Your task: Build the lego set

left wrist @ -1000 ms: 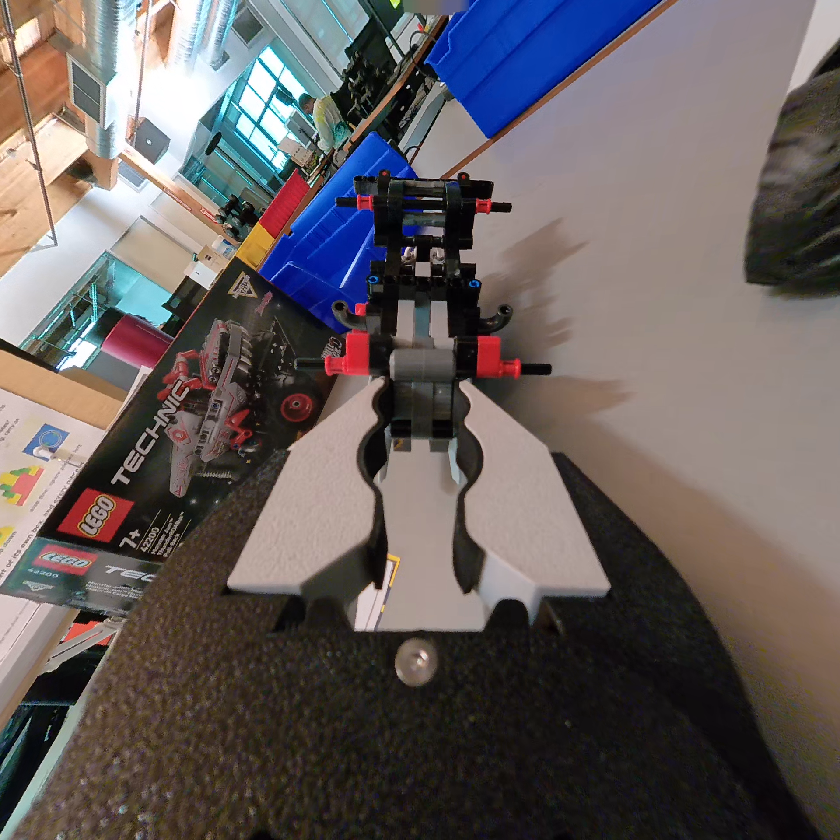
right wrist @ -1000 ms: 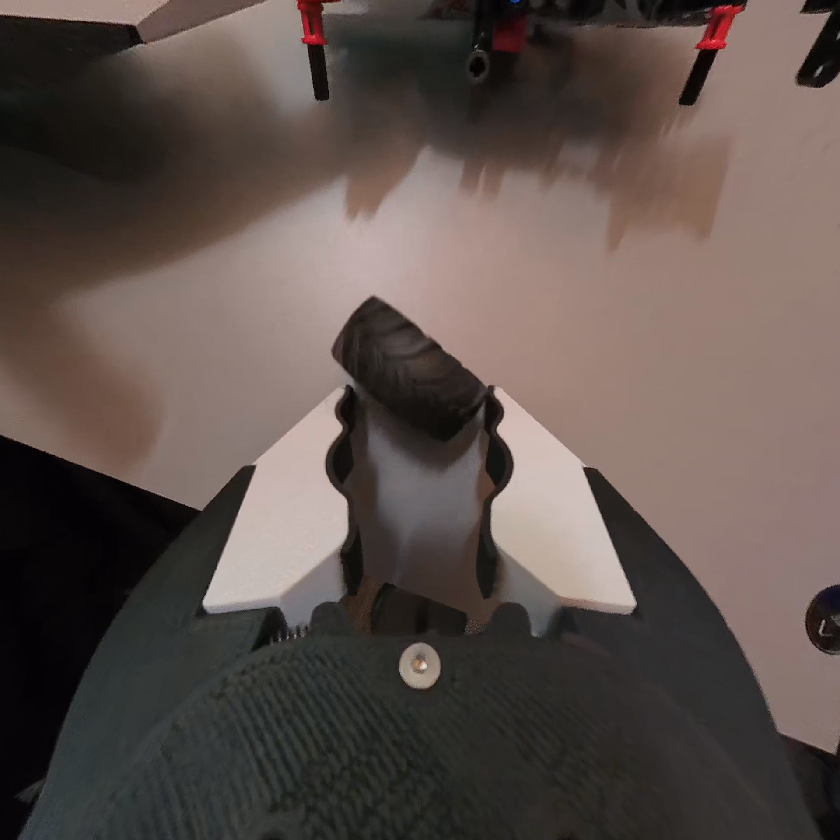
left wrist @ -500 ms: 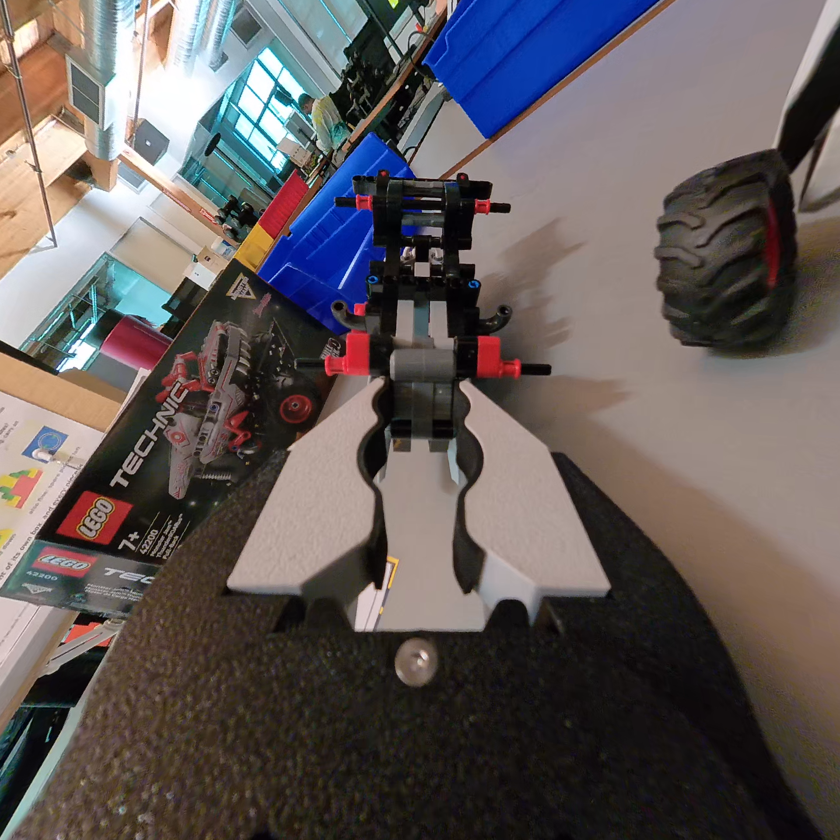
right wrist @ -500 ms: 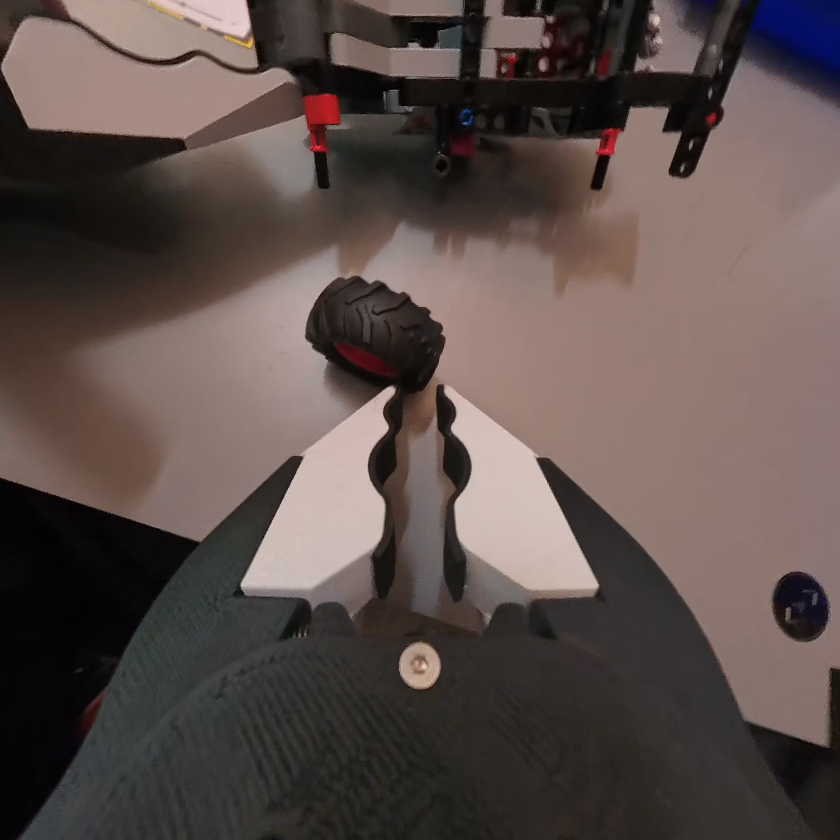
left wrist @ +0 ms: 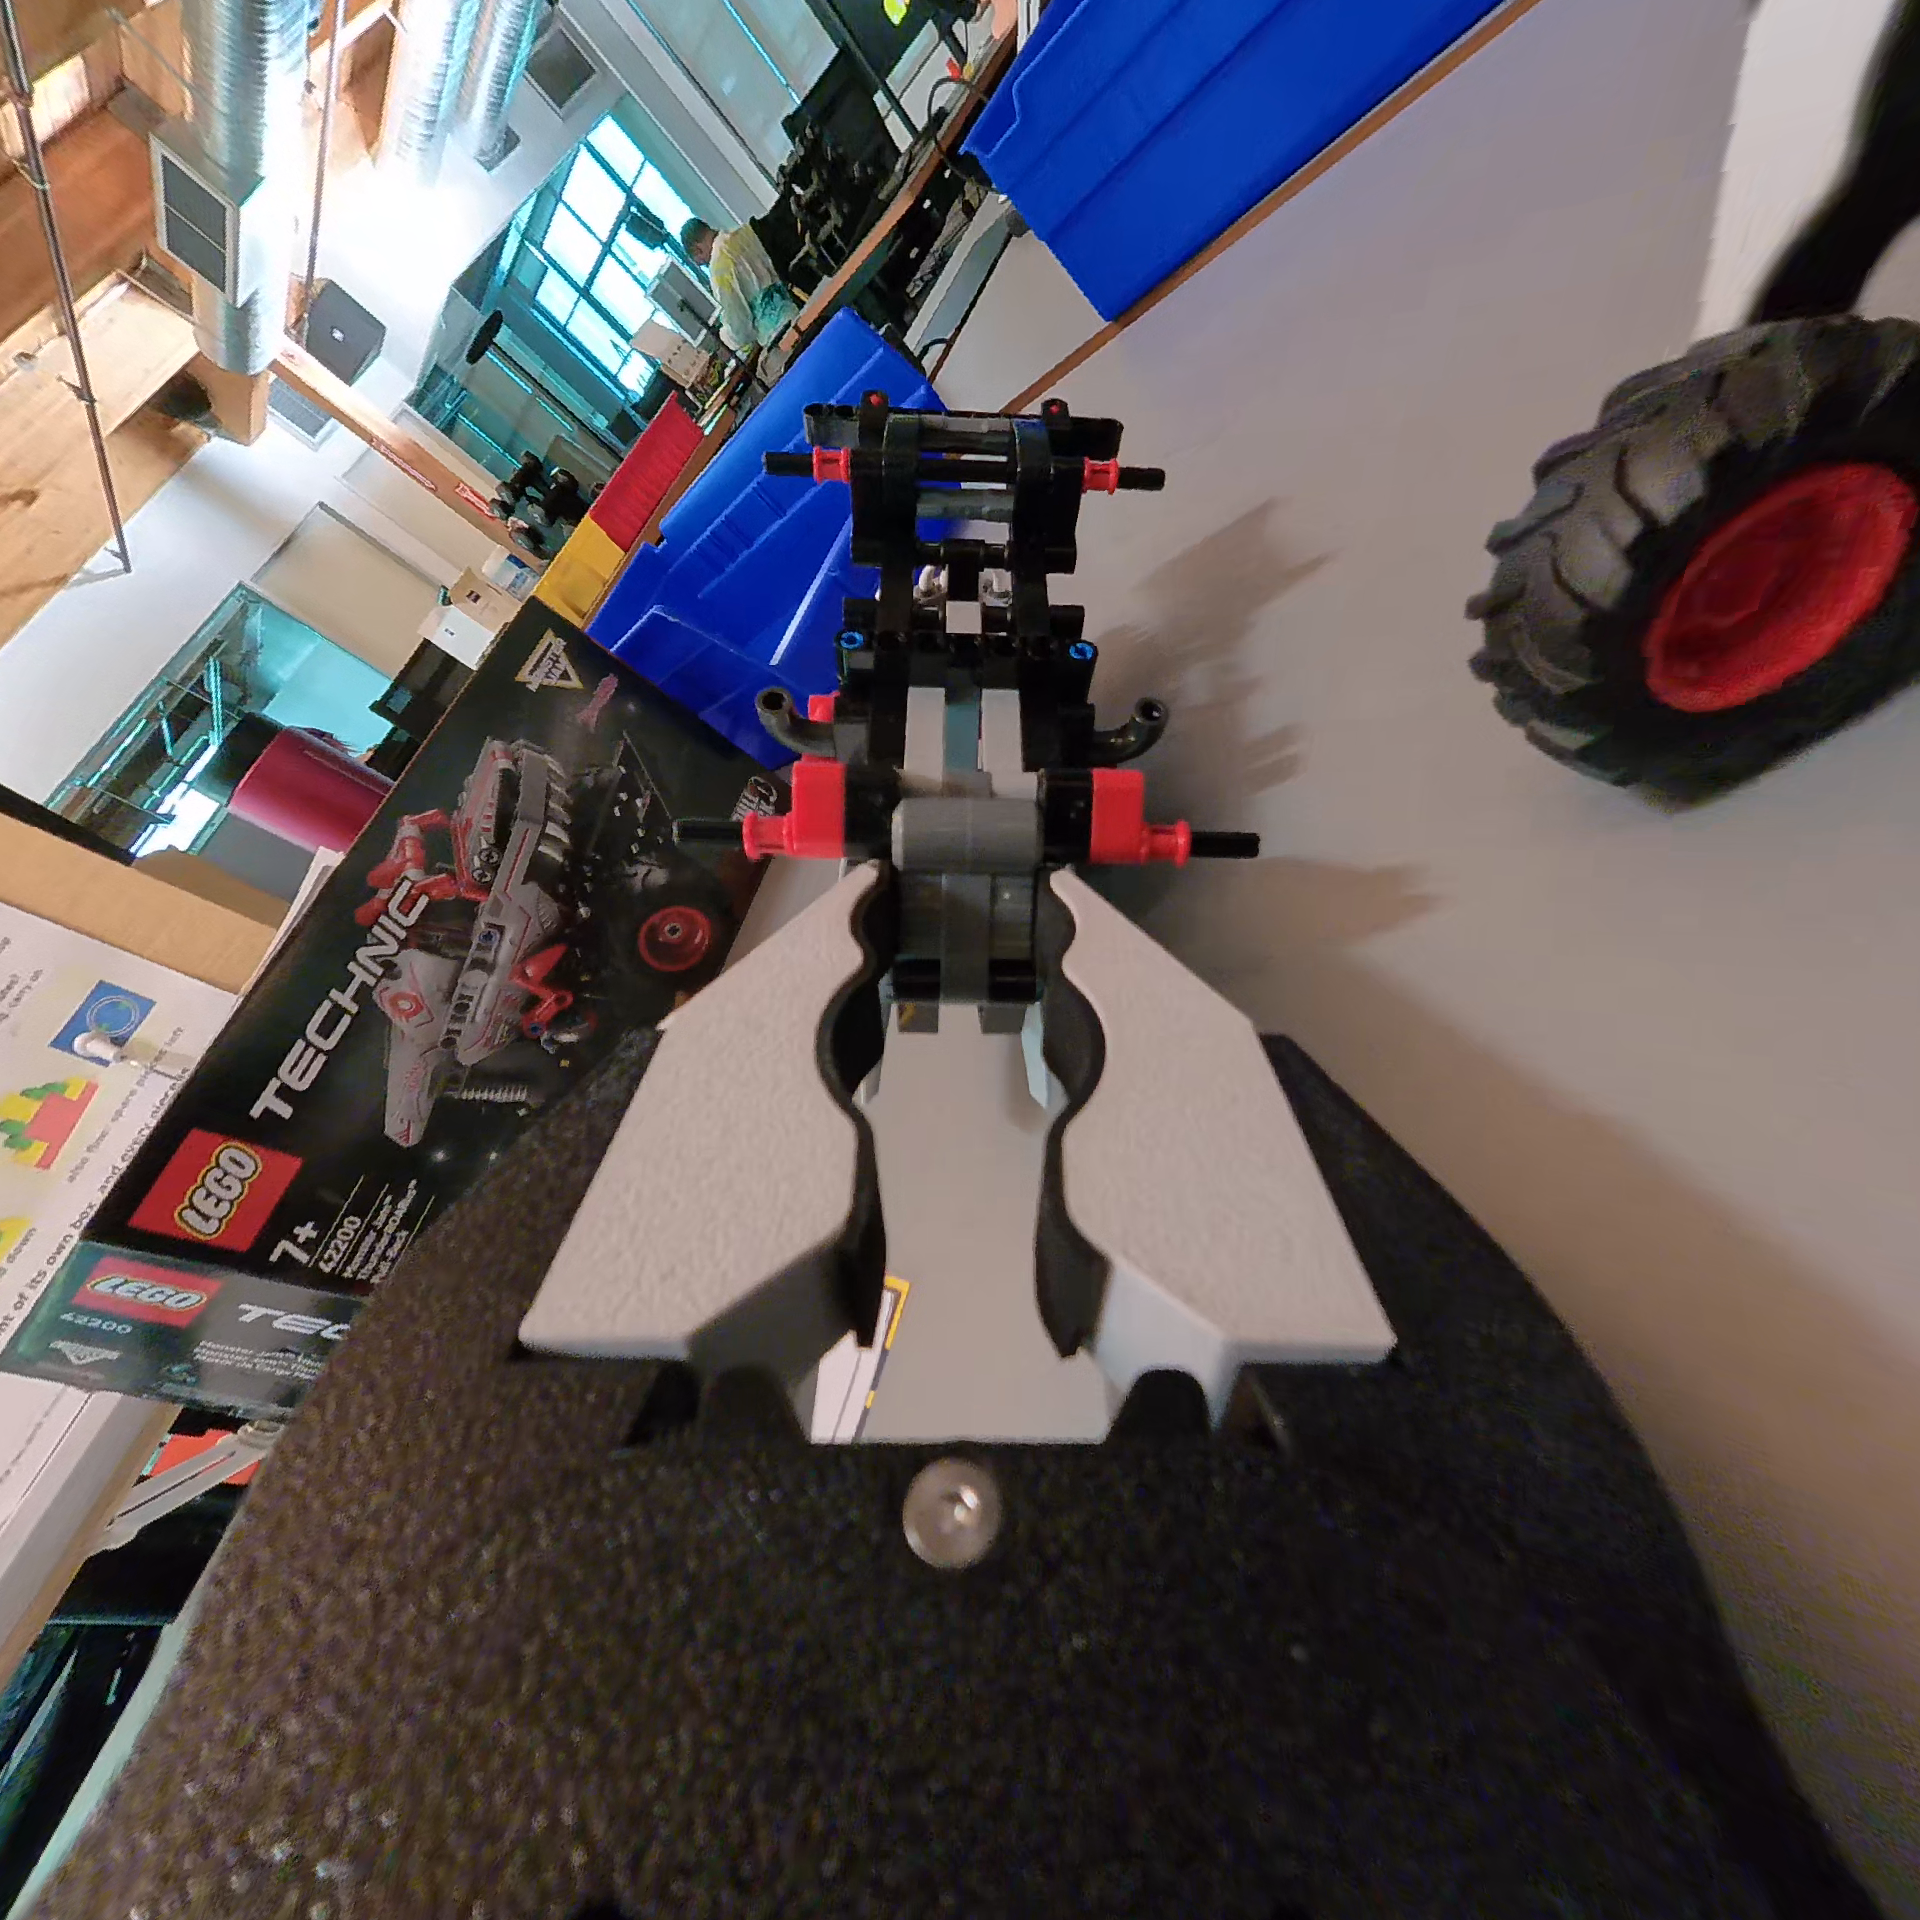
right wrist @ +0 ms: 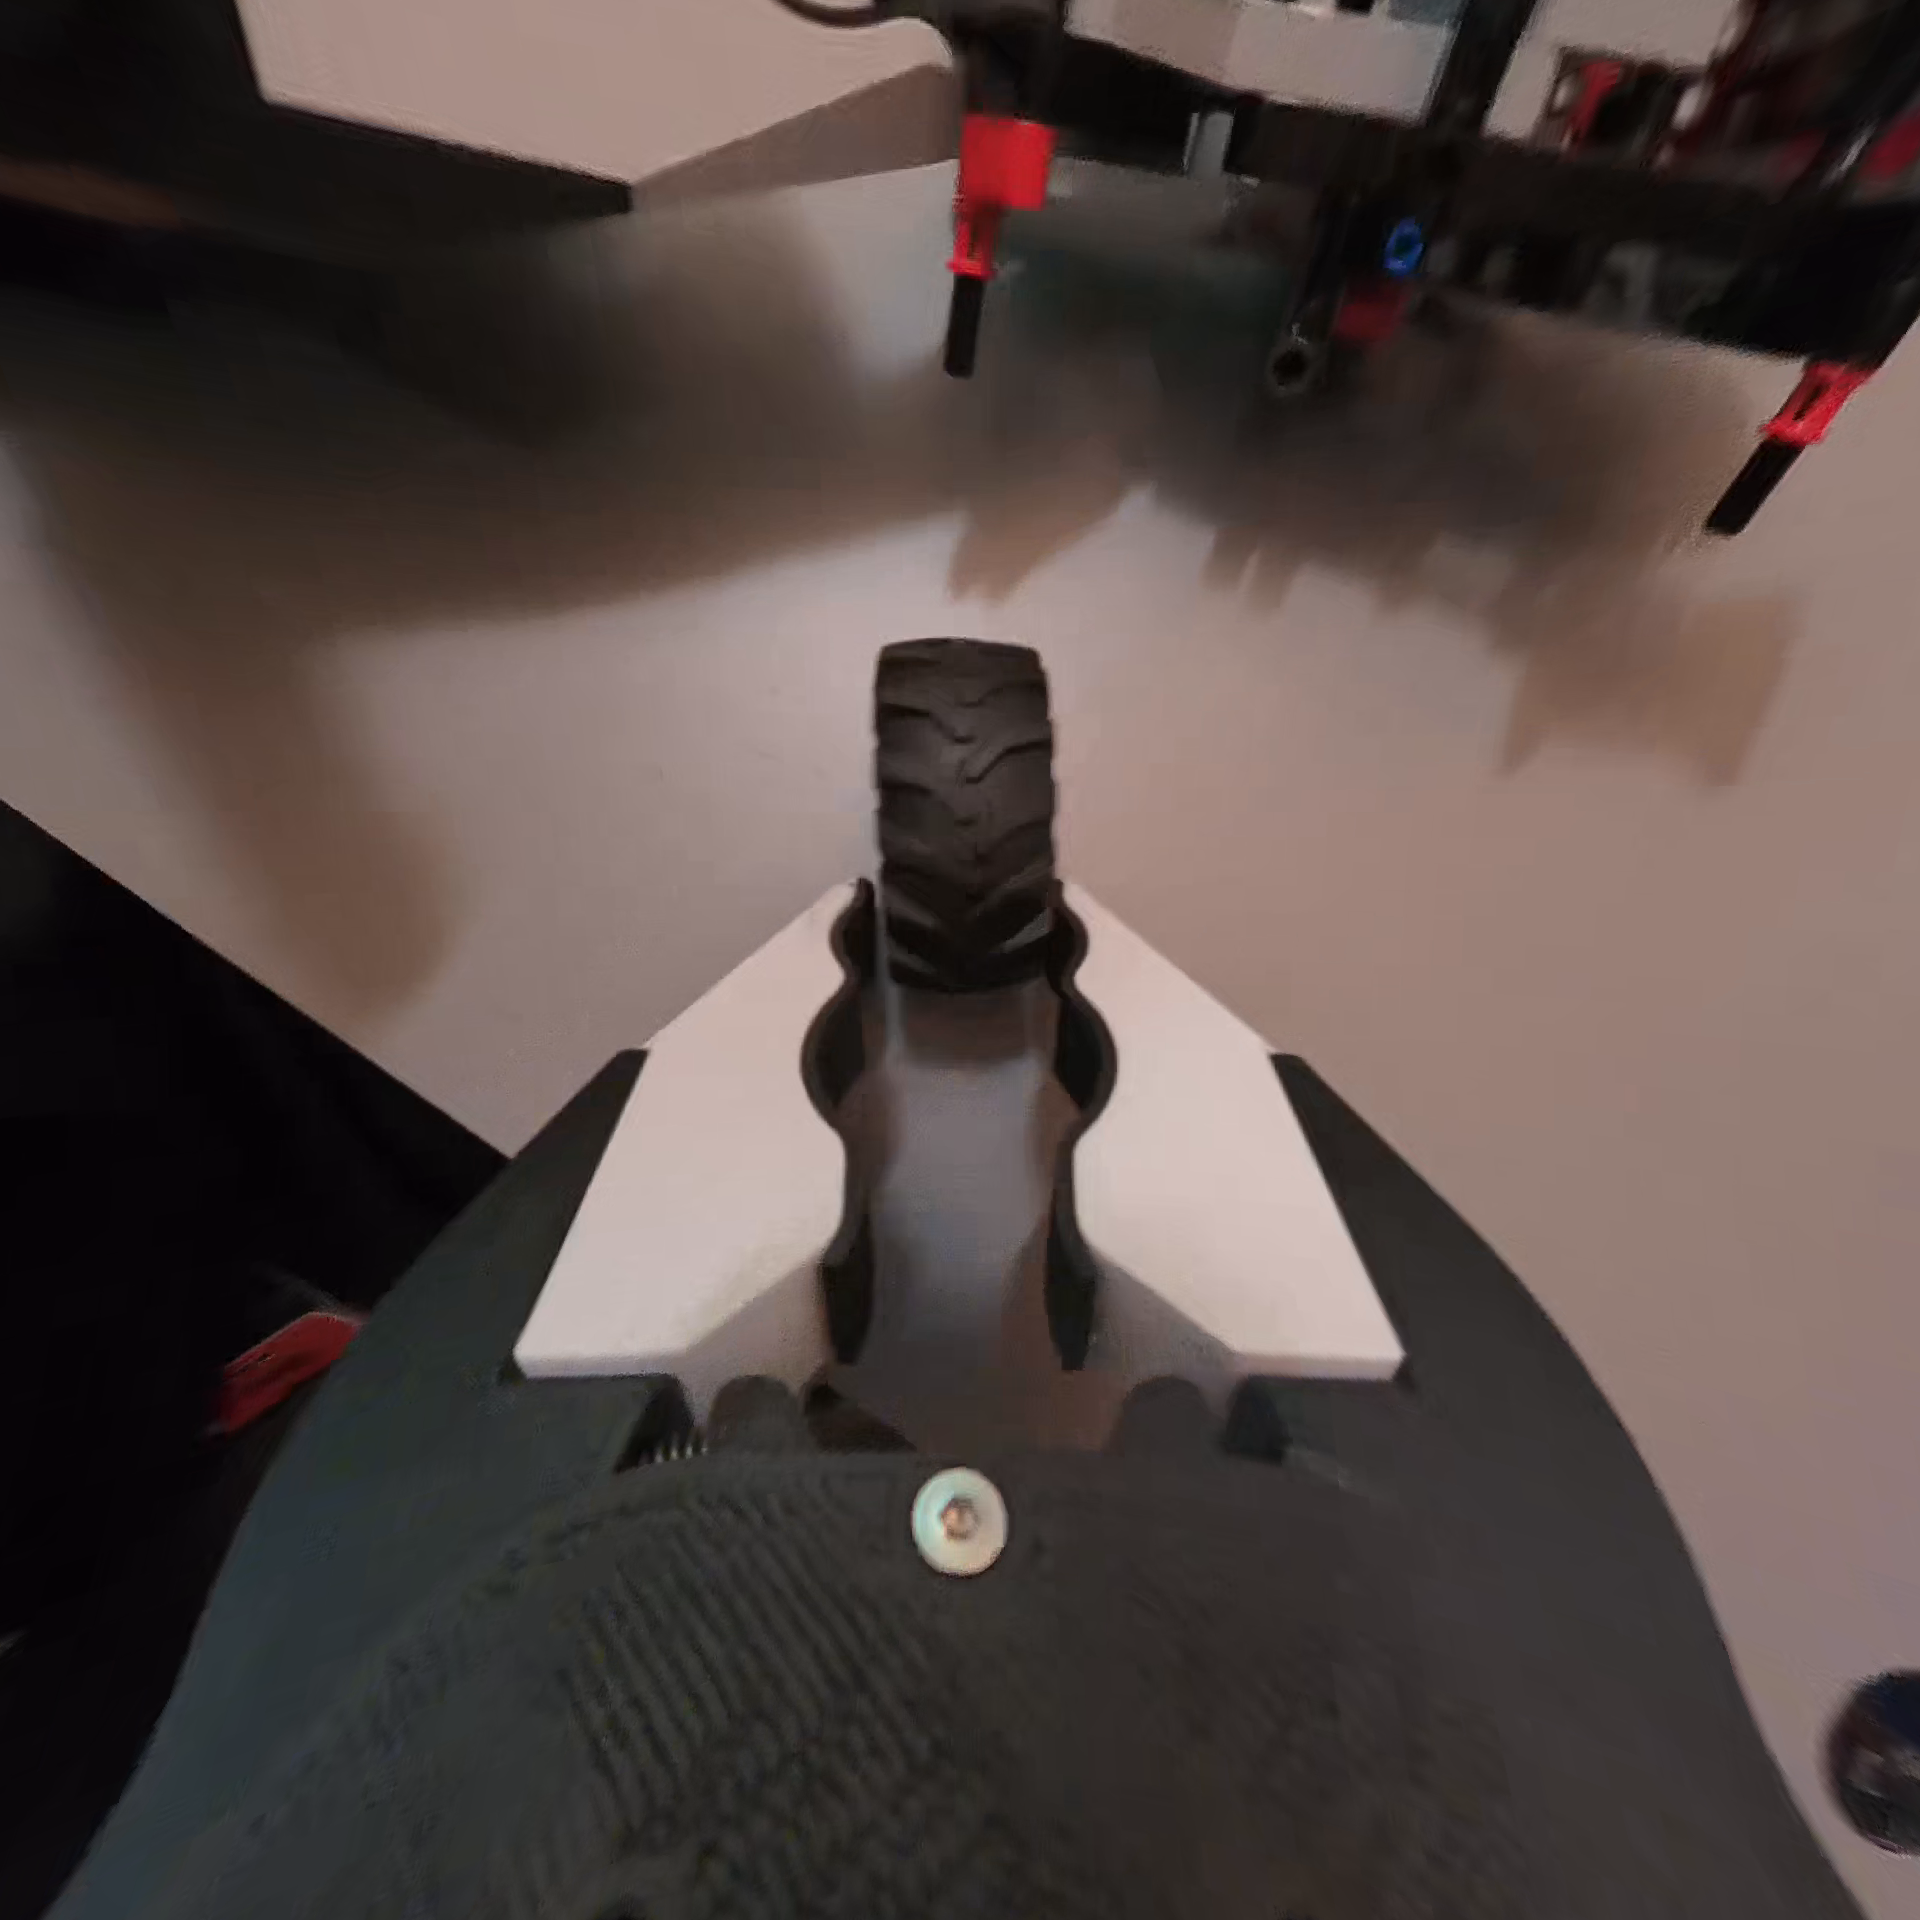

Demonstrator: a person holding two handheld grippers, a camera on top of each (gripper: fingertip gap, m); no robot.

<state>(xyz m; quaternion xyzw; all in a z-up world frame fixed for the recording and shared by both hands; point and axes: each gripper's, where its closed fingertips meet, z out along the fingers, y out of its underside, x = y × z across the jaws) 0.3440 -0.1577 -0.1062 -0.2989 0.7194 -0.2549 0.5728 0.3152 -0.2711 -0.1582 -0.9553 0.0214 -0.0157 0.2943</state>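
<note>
Pinching the black chassis by its rear end, the left gripper has its fingers closed on the frame, holding it above the grey table; the right gripper grips the black tyre tread-on between its tips, near the chassis's red axle pin; beyond lie a set box and blue bins.
</note>
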